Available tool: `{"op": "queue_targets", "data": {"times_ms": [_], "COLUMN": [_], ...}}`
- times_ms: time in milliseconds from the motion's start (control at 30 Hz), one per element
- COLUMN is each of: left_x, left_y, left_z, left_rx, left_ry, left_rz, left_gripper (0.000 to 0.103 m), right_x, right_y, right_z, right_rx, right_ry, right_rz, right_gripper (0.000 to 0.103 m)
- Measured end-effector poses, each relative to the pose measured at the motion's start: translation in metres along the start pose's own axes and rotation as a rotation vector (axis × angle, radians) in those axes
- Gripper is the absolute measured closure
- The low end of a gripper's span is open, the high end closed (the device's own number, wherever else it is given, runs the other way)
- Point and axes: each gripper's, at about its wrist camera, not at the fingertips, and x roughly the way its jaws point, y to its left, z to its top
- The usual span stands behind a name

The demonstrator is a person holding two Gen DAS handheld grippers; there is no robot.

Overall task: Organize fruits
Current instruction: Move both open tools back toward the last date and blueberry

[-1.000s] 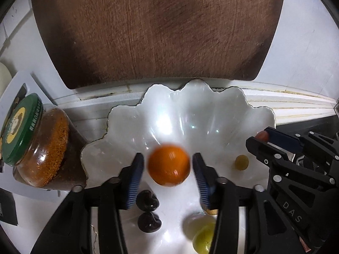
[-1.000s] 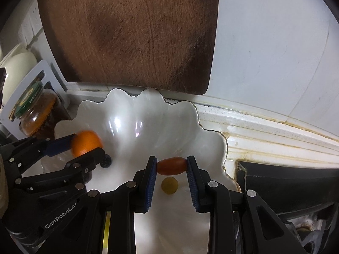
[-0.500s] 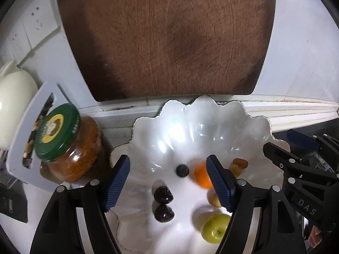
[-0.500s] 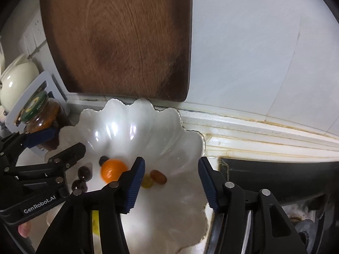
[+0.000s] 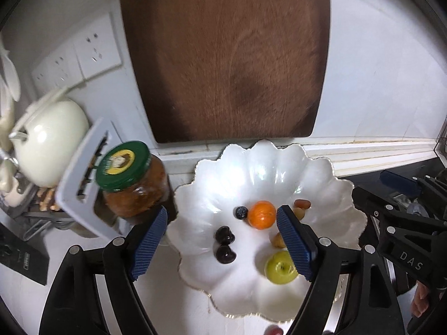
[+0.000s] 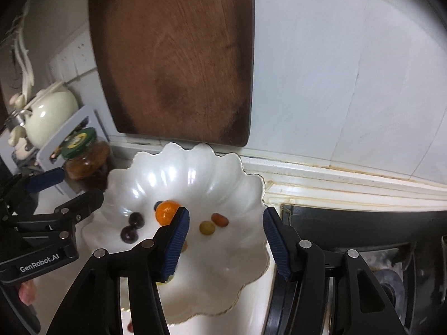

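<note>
A white scalloped bowl (image 5: 279,173) (image 6: 223,279) holds an orange (image 5: 261,214) (image 6: 166,210), a blueberry (image 5: 241,212), two dark cherries (image 5: 224,235) (image 6: 129,234), a green fruit (image 5: 280,266), a yellow-green grape (image 6: 207,227) and a red-brown oblong fruit (image 6: 219,219) (image 5: 302,203). My left gripper (image 5: 222,244) is open and empty above the bowl. My right gripper (image 6: 226,241) is open and empty above the bowl's right side. Each gripper shows at the edge of the other's view.
A brown wooden cutting board (image 5: 223,55) leans on the white wall behind the bowl. A jar with a green lid (image 5: 131,178) stands left of the bowl, beside a white rack (image 5: 81,184) and a cream teapot (image 5: 47,142). A black stove (image 6: 363,231) lies right.
Both grippers opened, dropping the orange and the red-brown fruit into the bowl, then pulled up and back. The fruits now lie still in the bowl.
</note>
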Motion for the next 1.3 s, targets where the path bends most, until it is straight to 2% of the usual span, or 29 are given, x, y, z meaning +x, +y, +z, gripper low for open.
{"op": "queue_targets", "data": {"times_ms": [200,433,500,833,1033,1300], "left_x": [-0.039,-0.075,-0.083,-0.109,-0.113,-0.120], "left_y": [0.005,0.007,0.006,0.003,-0.001,-0.009], "left_z": [-0.010,-0.024,-0.029,-0.058,-0.079,-0.105], "left_rx": [-0.003,-0.002,-0.001,0.013,0.017,0.042], "left_ry": [-0.078,-0.120,-0.129,-0.134,-0.114,-0.109], "left_rz": [0.017,0.012,0.003,-0.014,-0.030,-0.019], "left_gripper": [0.021,0.021,0.021,0.021,0.021,0.021], "right_x": [-0.030,-0.066,-0.074,-0.101,-0.111,-0.121], "right_y": [0.008,0.015,0.016,0.026,0.030,0.035], "right_z": [-0.010,-0.023,-0.028,-0.054,-0.073,-0.096], "right_rx": [-0.015,-0.028,-0.026,-0.036,-0.027,-0.050], "right_ry": [-0.051,-0.102,-0.110,-0.145,-0.154,-0.163], "right_rz": [0.000,0.007,0.015,0.021,0.039,0.018], "right_gripper": [0.047,0.046,0.043,0.043,0.043,0.043]}}
